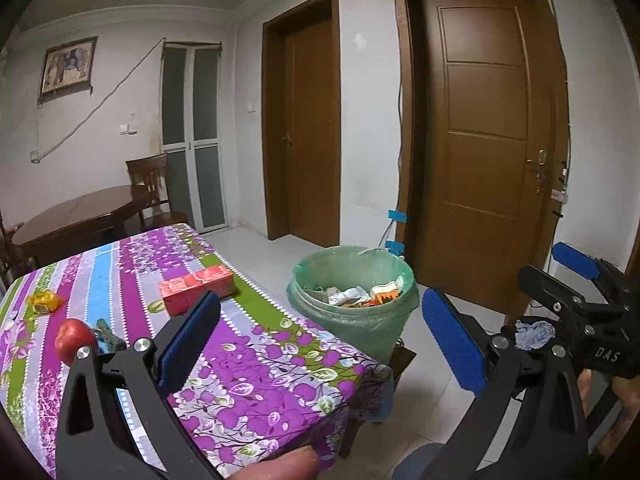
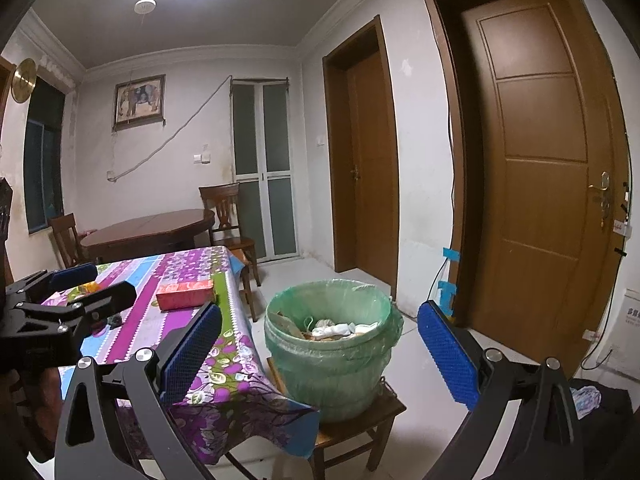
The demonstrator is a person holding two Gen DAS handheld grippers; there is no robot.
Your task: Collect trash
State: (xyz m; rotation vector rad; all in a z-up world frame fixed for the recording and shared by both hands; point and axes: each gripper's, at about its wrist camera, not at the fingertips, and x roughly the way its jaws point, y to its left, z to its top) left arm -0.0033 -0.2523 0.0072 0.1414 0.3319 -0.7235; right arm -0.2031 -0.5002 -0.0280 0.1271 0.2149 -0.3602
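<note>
Green-lined plastic trash bin (image 2: 334, 344), part-filled with paper waste, is seen beside floral-clothed table (image 1: 248, 364); left gripper (image 1: 320, 344) and right gripper (image 2: 320, 356) are spread, nothing held

Bin liner (image 2: 332, 308): thin translucent green plastic, crinkled. Tablecloth (image 1: 256, 364): smooth printed floral cloth. Gripper pads (image 2: 448, 356): ribbed blue, matt. Right-hand door (image 1: 484, 140): brown wood, satin.
</note>
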